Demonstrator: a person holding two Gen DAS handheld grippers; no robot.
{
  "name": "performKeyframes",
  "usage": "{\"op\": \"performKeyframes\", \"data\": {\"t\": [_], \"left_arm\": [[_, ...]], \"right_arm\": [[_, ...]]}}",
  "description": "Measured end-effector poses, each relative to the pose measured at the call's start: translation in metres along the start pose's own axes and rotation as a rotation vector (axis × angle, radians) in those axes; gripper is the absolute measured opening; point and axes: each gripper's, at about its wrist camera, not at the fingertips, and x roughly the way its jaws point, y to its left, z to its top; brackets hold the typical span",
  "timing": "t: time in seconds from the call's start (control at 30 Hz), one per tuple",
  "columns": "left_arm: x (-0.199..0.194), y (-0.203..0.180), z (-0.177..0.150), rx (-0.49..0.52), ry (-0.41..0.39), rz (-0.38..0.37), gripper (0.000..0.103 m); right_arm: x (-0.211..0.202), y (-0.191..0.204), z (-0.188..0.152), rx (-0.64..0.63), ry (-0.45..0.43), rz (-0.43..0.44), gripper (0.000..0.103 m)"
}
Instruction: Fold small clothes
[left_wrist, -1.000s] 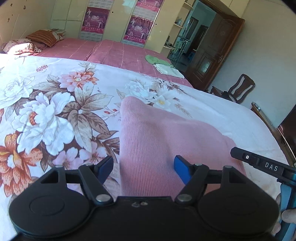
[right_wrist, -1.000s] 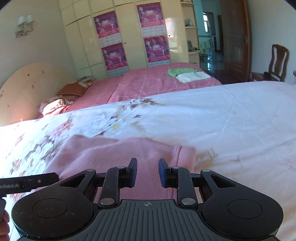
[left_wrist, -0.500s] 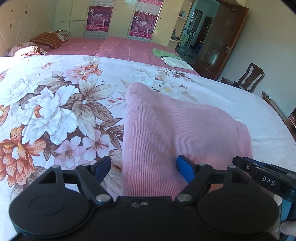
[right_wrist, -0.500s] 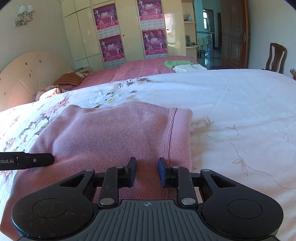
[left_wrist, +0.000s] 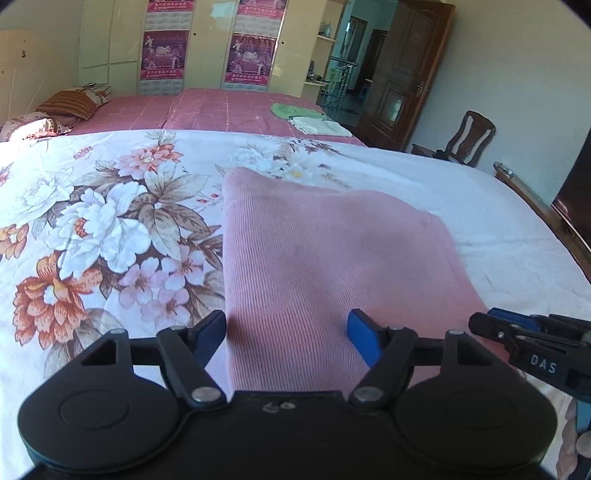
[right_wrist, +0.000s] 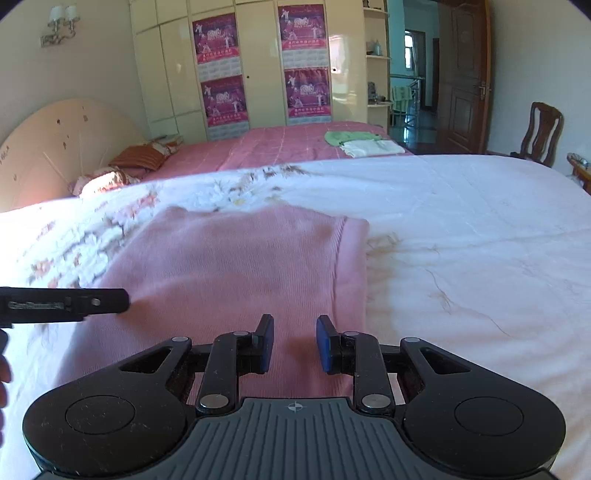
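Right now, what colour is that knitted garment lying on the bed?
Dusty pink, with a fine ribbed knit; the pink garment shows best in the left wrist view.

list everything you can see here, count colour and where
pink knit garment: 1, pink, flat on the floral bedspread, under both grippers
floral bedspread: 1, white with pink and orange flowers, near bed
far bed cover: 1, pink check, behind
folded cloths: 2, green and white, on the far bed
pillows: 2, striped brown and patterned, head of the far bed
posters: 4, purple, on wardrobe doors
chair: 1, dark wood, by the door
left gripper: 1, black, blue pads, jaws closing, nothing gripped
right gripper: 1, black, jaws narrow, nothing gripped
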Motion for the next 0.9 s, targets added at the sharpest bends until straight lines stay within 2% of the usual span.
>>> {"op": "performKeyframes", "data": {"t": [0.1,0.2,0.3,0.37,0.43,0.5,0.6,0.77,0.8,0.9], "left_arm": [[0.012,-0.001,-0.009,0.021,0.045,-0.008,0.076],[0.012,0.003,-0.013,-0.003,0.083,-0.031,0.074],[-0.001,0.007,-0.018,0.007,0.073,-0.041,0.073],[-0.005,0.009,-0.024,0.002,0.09,-0.055,0.072],[-0.002,0.008,-0.03,0.019,0.11,-0.056,0.073],[0.003,0.006,-0.034,0.04,0.11,-0.051,0.074],[0.003,0.006,-0.034,0.044,0.107,-0.049,0.075],[-0.004,0.006,-0.036,0.035,0.12,-0.061,0.075],[-0.003,0.005,-0.038,0.051,0.123,-0.055,0.075],[-0.002,0.002,-0.041,0.073,0.119,-0.048,0.076]], "right_arm": [[0.01,-0.003,-0.01,0.002,0.026,-0.03,0.025],[0.016,-0.001,-0.008,-0.007,0.039,-0.06,0.025],[-0.002,-0.001,-0.004,0.036,0.02,-0.045,0.025],[-0.015,0.005,-0.011,0.02,0.009,-0.049,0.025],[-0.014,0.011,-0.024,-0.019,0.056,-0.073,0.025],[-0.003,0.004,-0.038,0.006,0.112,-0.091,0.025],[-0.004,-0.003,-0.037,0.081,0.106,-0.077,0.025],[-0.021,0.007,-0.037,0.075,0.086,-0.099,0.025],[-0.017,0.009,-0.043,0.061,0.12,-0.119,0.025],[-0.015,0.005,-0.046,0.096,0.134,-0.117,0.025]]}}
